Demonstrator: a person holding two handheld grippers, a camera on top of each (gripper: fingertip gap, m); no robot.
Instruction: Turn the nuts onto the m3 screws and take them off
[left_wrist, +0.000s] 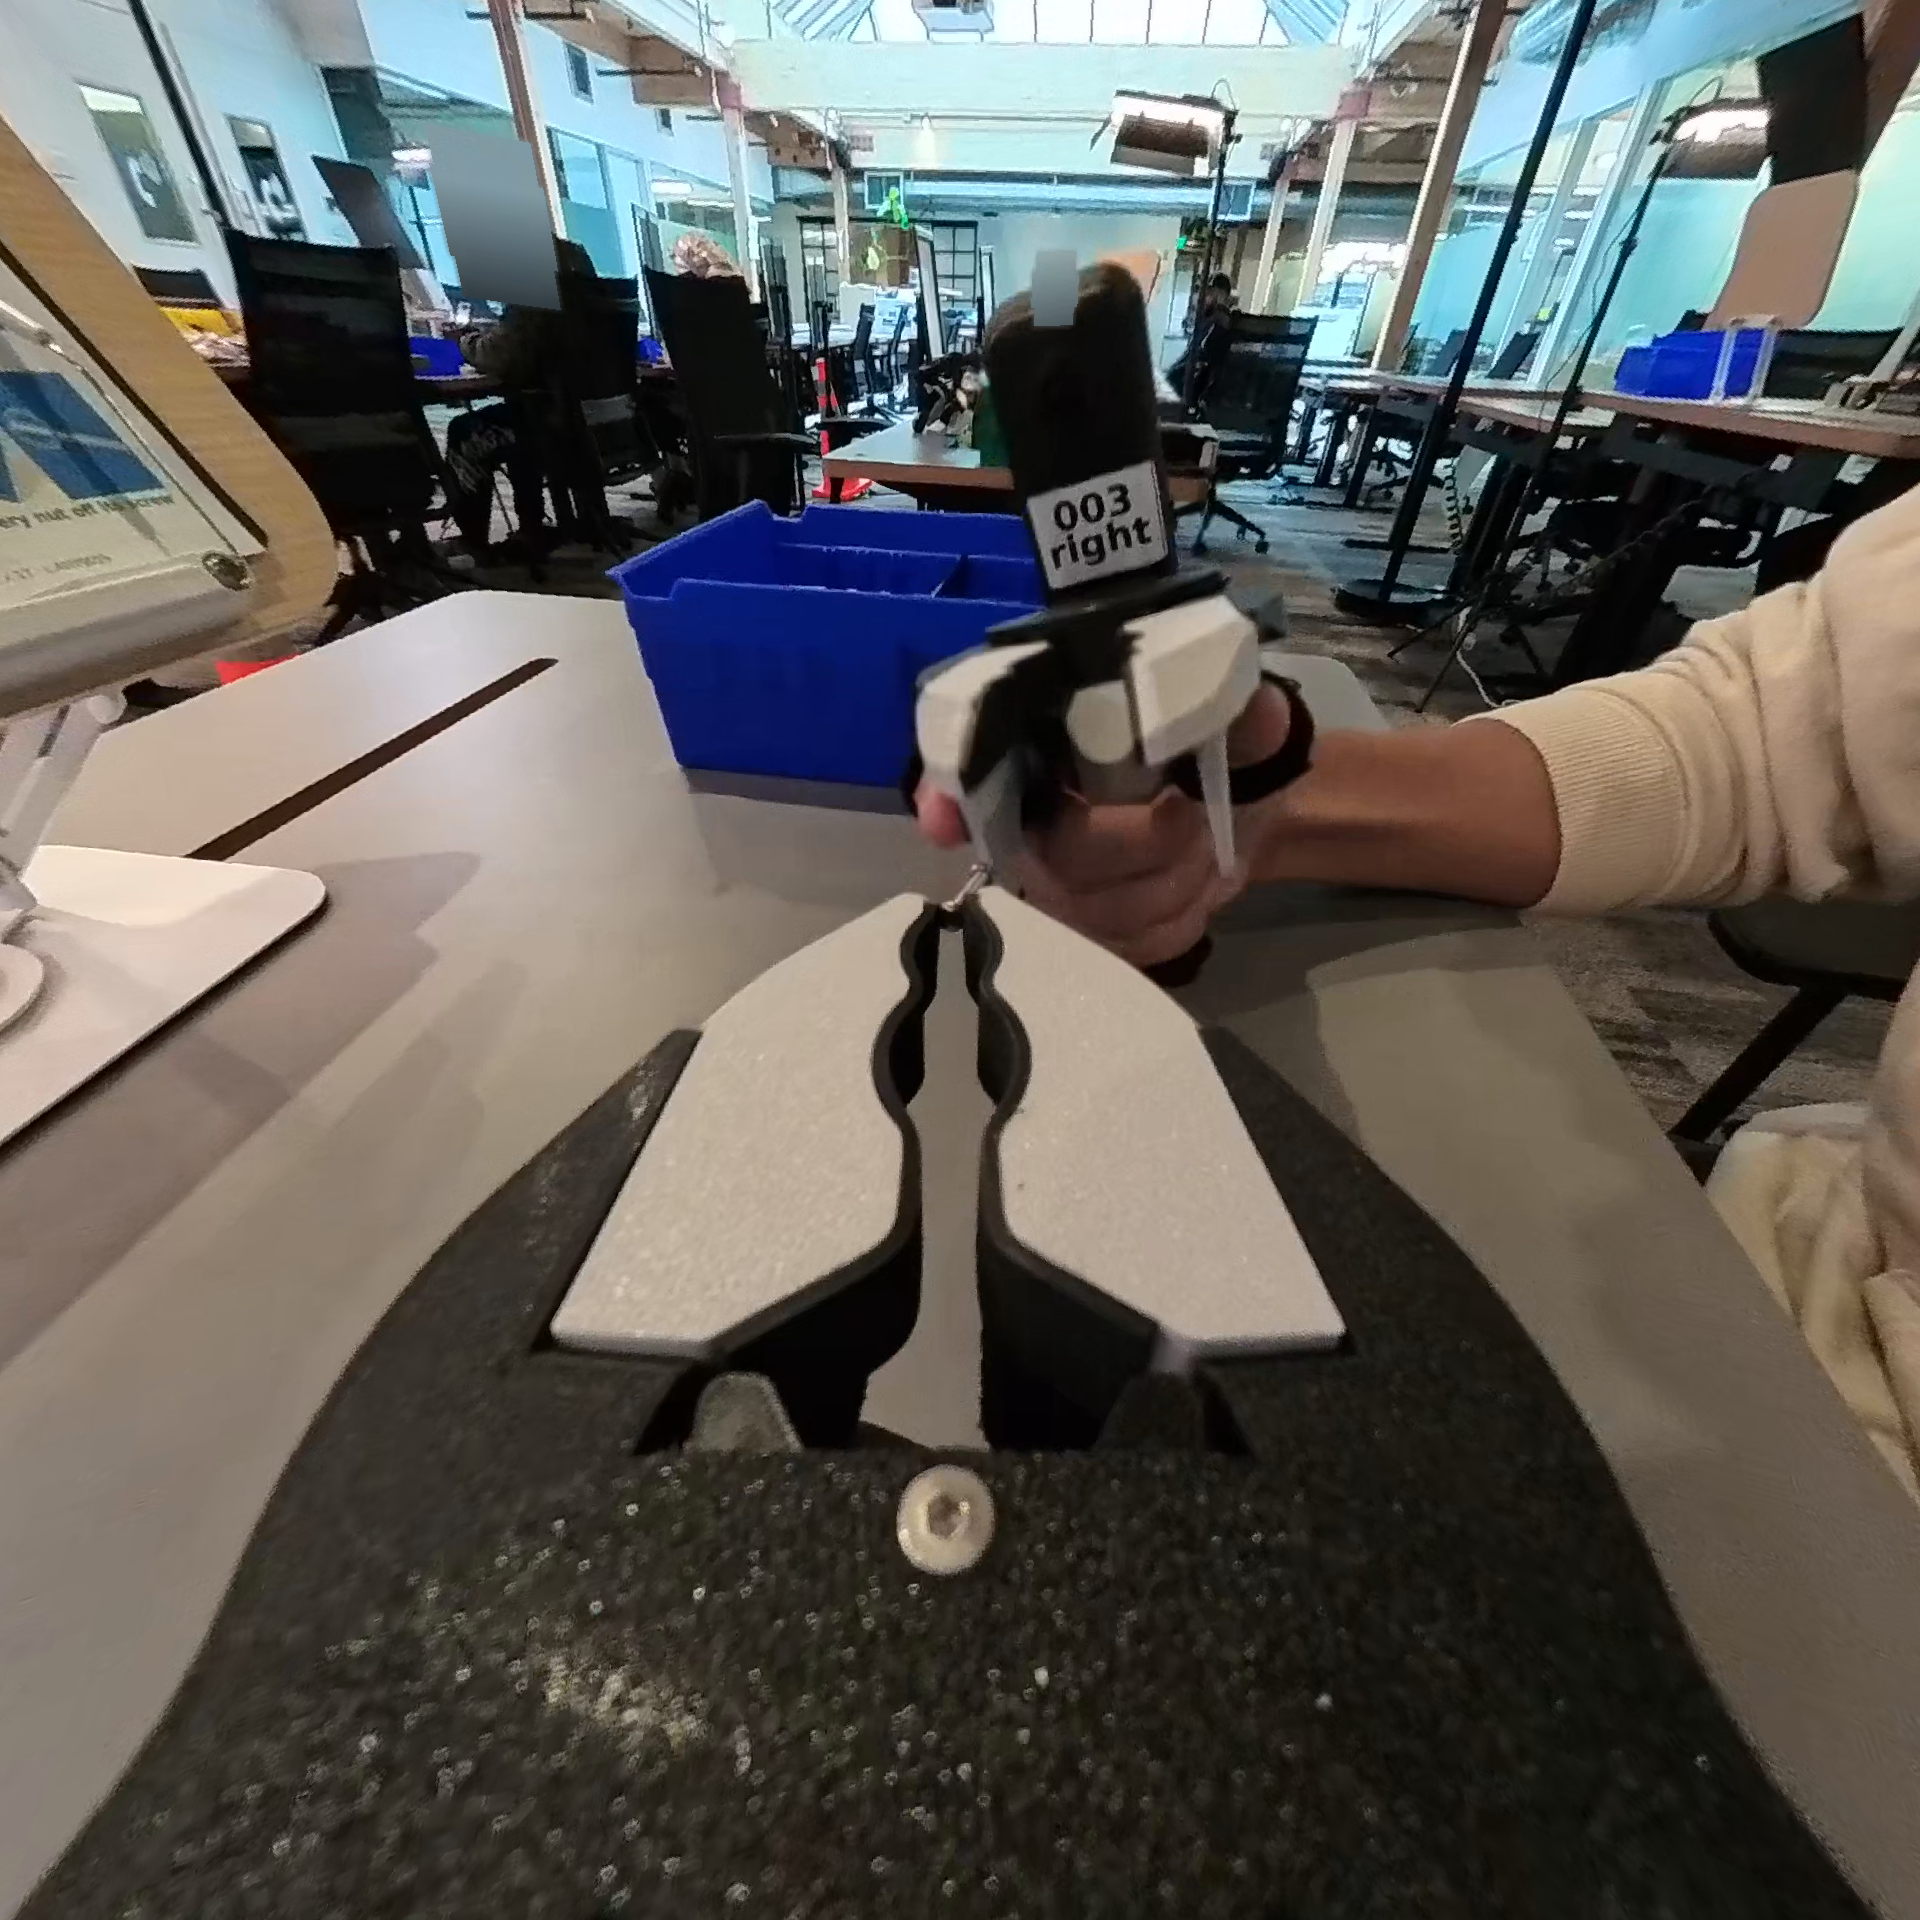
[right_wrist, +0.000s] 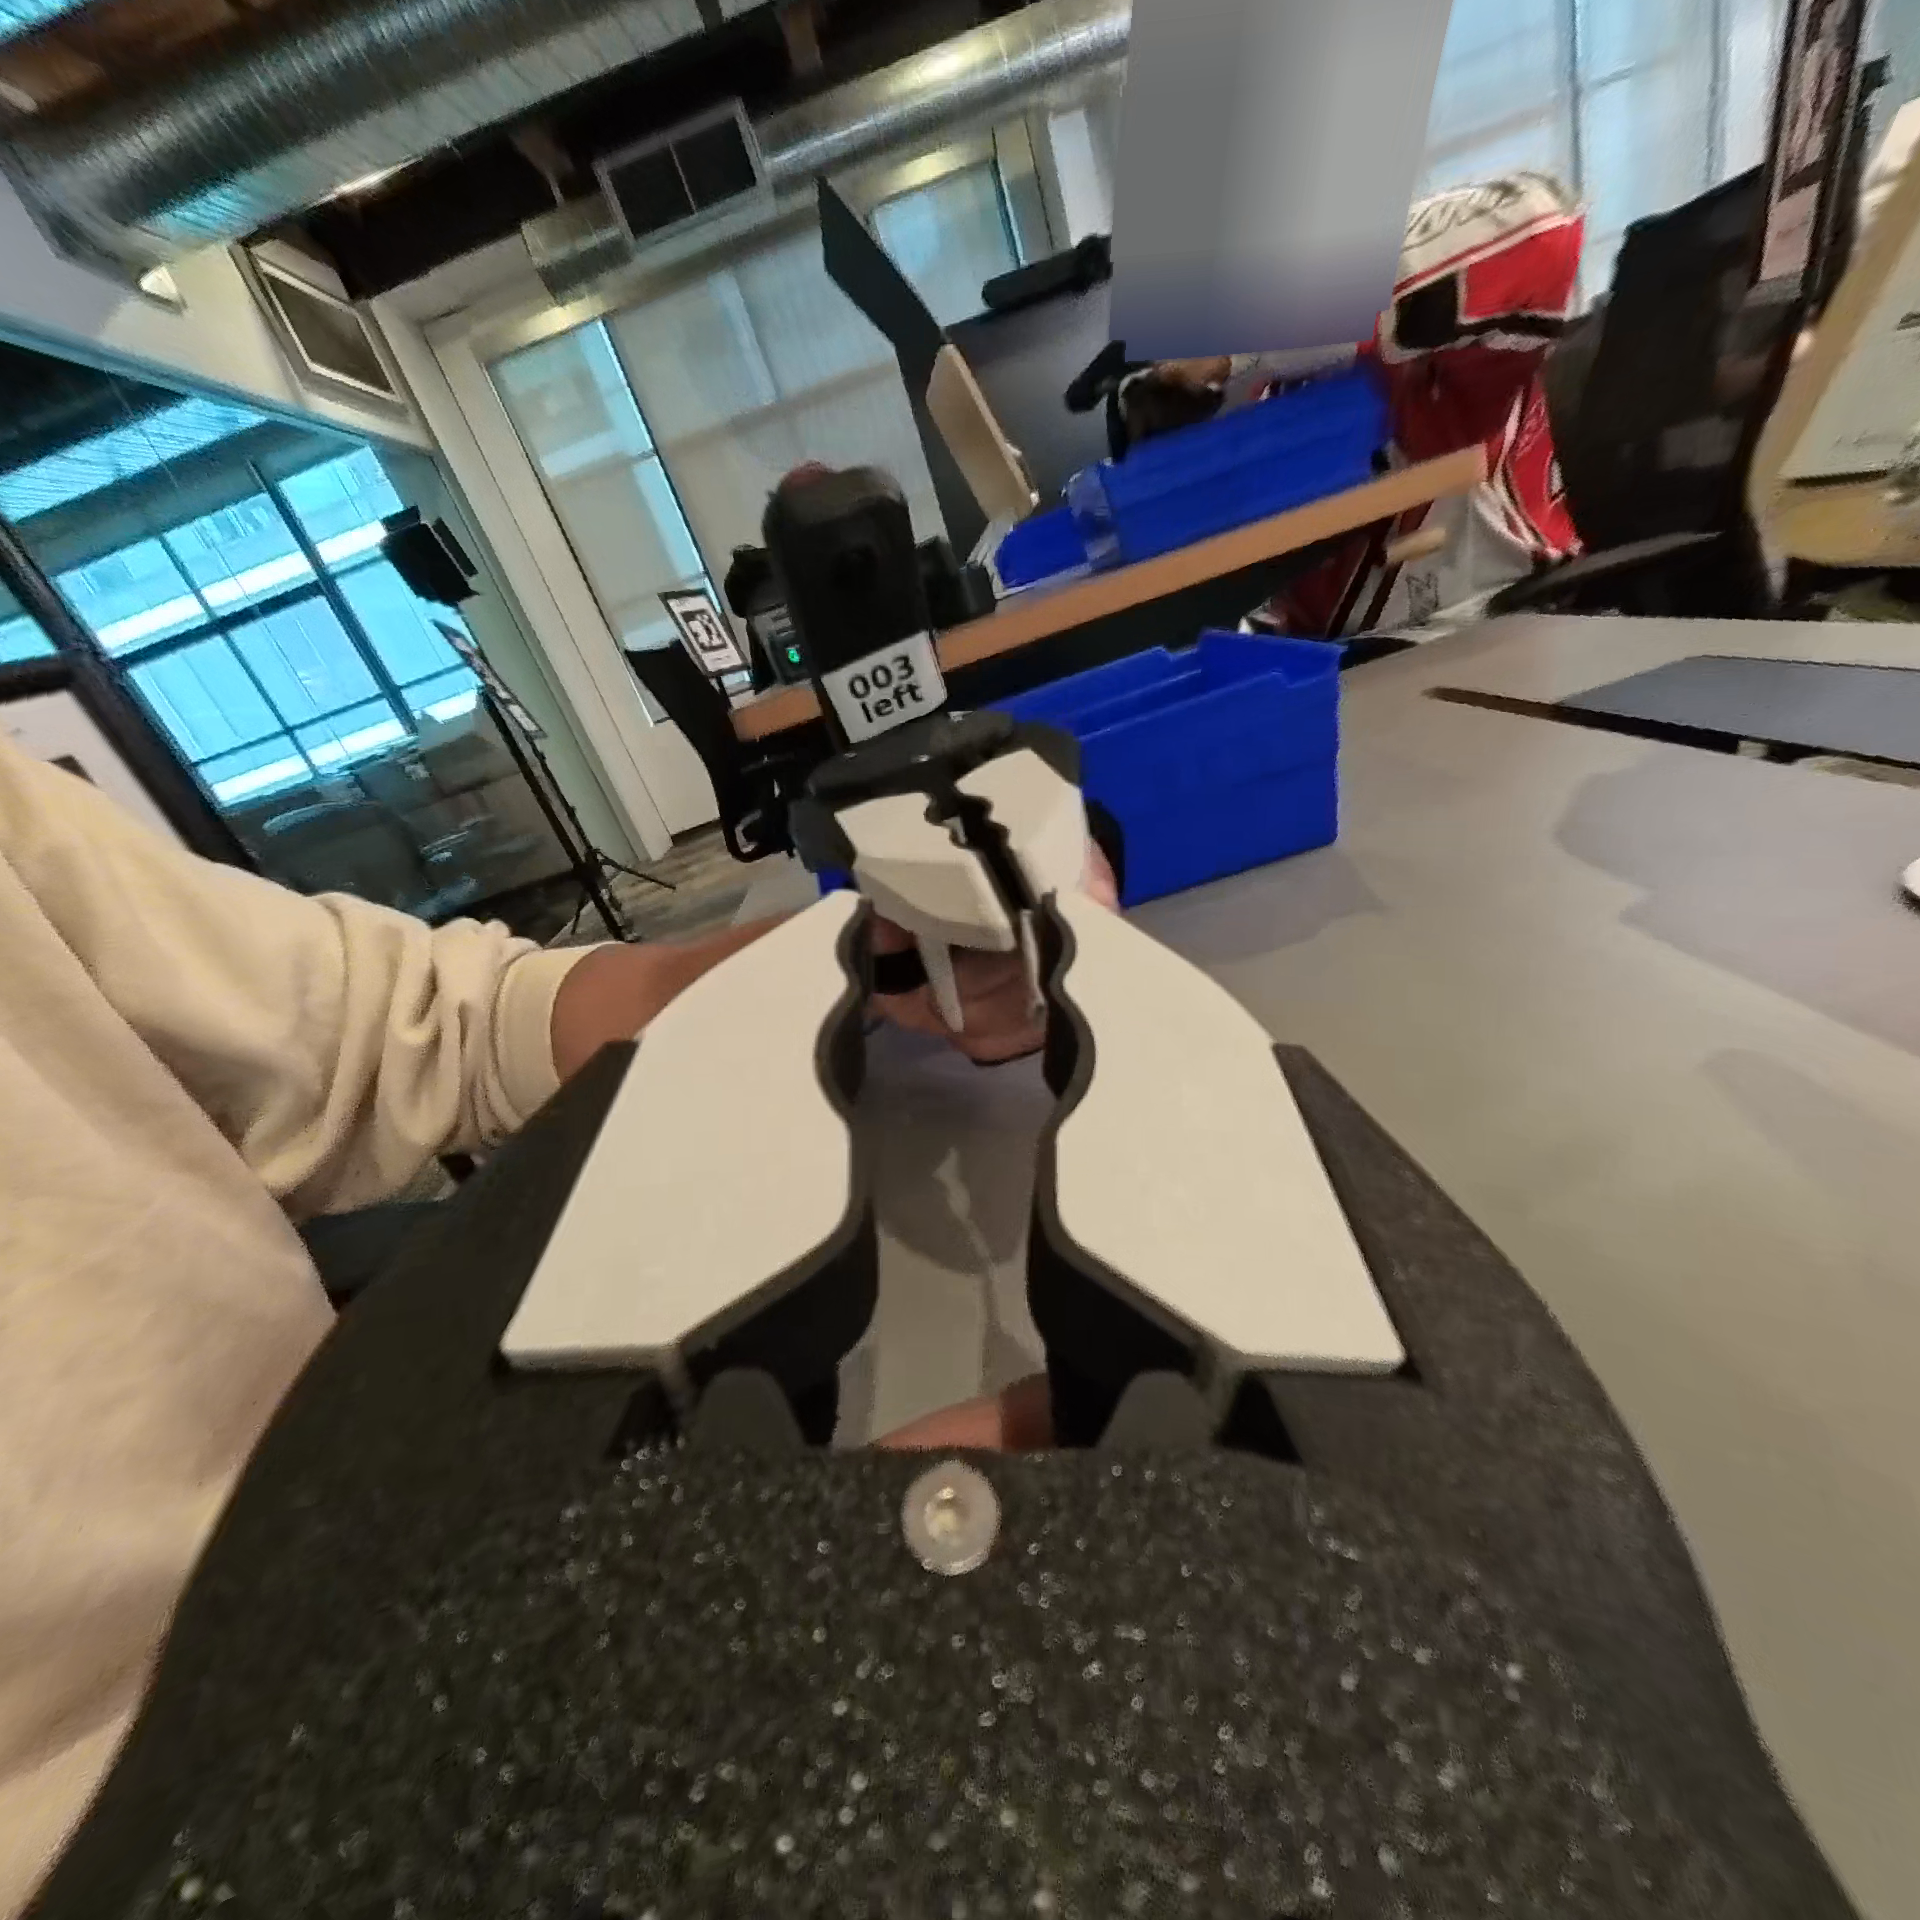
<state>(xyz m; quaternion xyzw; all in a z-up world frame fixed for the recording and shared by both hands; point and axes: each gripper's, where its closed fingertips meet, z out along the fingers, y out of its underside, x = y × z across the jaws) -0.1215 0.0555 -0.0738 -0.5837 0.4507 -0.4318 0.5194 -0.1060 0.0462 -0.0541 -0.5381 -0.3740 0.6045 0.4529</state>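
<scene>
Apparently mid-threading: left gripper (left_wrist: 951, 920) has its jaws nearly together, pinched on a small screw (left_wrist: 952, 907) at the very tips. Right gripper (left_wrist: 982, 868) meets it tip to tip above the desk (left_wrist: 520, 831), roughly over the desk's middle. One of its fingers (left_wrist: 992, 821) touches a small metal piece (left_wrist: 974, 881) at the screw's free end, probably the nut; the other finger (left_wrist: 1218, 810) stands well clear, so the right jaws are apart.

Judgement: the left holds the screw fixed and raised off the desk so the nut end is free to be worked; the right meets it head-on so its finger can roll the nut. Too small to tell how far the nut sits on the thread.

In the right wrist view the screw cannot be made out; the far left gripper (right_wrist: 987, 1013) shows between this gripper's own fingers.

Room: blue bin (left_wrist: 821, 644) sits toward the far edge, near but behind the grippers. White stand base (left_wrist: 135, 935) sits at the left edge, well apart. The person's sleeve (left_wrist: 1714, 707) crosses the right edge. Desk below the tips is bare, so a dropped nut would land there.
</scene>
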